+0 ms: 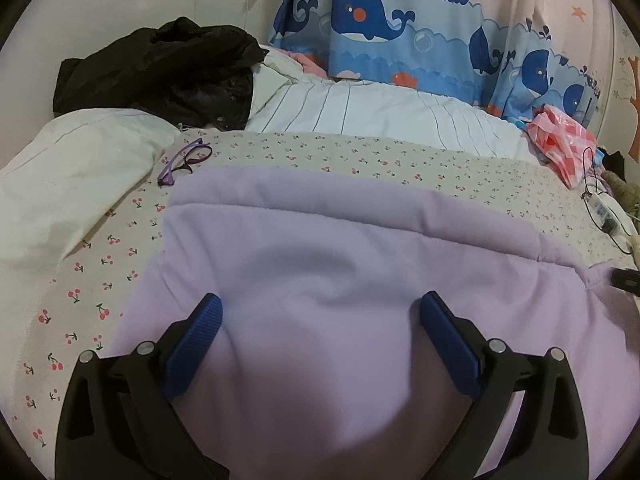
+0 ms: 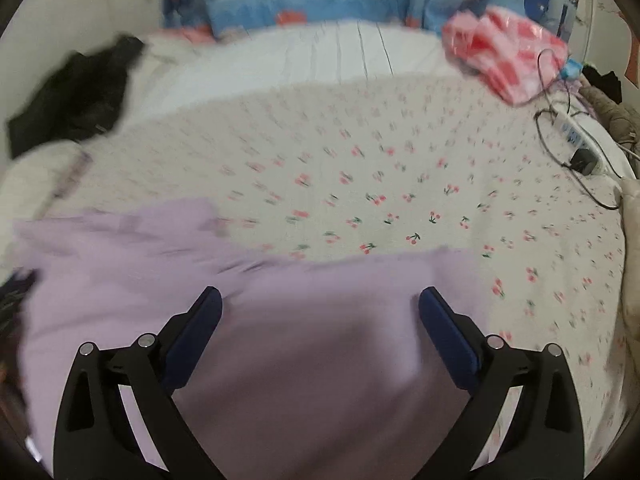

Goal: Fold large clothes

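Note:
A large lilac garment [image 1: 340, 248] lies folded on the cherry-print bed sheet [image 1: 100, 264], with a fold seam running across its far part. My left gripper [image 1: 320, 312] hovers over its near half, blue pads wide apart and nothing pinched between them. In the right wrist view, which is blurred, the same lilac garment [image 2: 280, 320] fills the near left and its edge ends on the sheet [image 2: 400, 168]. My right gripper [image 2: 320, 308] stands open above that edge, holding nothing. The tip of the right gripper [image 1: 624, 278] shows at the left view's right rim.
Purple glasses [image 1: 184, 162] lie just beyond the garment's far left corner. A black jacket [image 1: 160, 72] and white striped duvet [image 1: 380, 116] lie at the back. A pink plastic bag [image 1: 560, 144], a power strip [image 2: 576, 140] with cables and a whale curtain [image 1: 400, 20] are at the right.

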`<action>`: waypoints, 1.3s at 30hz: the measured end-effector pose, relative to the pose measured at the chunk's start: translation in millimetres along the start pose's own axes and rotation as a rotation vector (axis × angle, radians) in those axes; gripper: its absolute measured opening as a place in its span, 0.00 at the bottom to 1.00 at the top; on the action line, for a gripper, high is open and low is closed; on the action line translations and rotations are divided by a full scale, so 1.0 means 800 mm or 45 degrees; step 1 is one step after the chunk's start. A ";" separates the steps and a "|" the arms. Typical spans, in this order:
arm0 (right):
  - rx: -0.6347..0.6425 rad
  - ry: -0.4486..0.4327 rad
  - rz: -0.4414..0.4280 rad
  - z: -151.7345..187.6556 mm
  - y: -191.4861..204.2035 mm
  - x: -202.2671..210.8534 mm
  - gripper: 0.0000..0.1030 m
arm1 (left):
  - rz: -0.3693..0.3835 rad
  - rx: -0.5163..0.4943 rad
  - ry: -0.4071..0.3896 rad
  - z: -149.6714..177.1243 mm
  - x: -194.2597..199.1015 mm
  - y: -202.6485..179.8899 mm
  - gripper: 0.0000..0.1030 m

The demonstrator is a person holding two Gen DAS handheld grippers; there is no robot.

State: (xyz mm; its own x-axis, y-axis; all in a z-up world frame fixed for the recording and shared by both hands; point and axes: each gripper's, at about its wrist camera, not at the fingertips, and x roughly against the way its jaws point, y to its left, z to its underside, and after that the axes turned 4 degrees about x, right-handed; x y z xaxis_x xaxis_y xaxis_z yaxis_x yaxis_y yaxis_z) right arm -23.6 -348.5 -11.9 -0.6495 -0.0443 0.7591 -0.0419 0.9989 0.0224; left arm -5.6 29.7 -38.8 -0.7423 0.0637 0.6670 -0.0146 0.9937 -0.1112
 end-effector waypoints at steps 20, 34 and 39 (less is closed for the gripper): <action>-0.045 0.048 -0.007 0.067 -0.011 -0.019 0.94 | 0.087 0.051 0.003 0.002 0.015 0.013 0.93; -0.076 0.084 -0.064 0.196 -0.002 0.120 0.94 | 0.276 0.659 0.289 0.126 0.167 0.227 0.93; -0.174 0.048 -0.152 0.234 -0.002 0.172 0.94 | 0.425 0.693 0.365 0.150 0.172 0.210 0.93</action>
State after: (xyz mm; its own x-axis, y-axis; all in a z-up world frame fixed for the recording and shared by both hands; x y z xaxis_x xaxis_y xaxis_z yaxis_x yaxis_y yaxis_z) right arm -255.4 -359.5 -29.2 -0.6171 -0.1645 0.7695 -0.0120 0.9798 0.1998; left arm -190.4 194.5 -54.1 -0.5602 0.4539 0.6929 -0.2055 0.7342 -0.6471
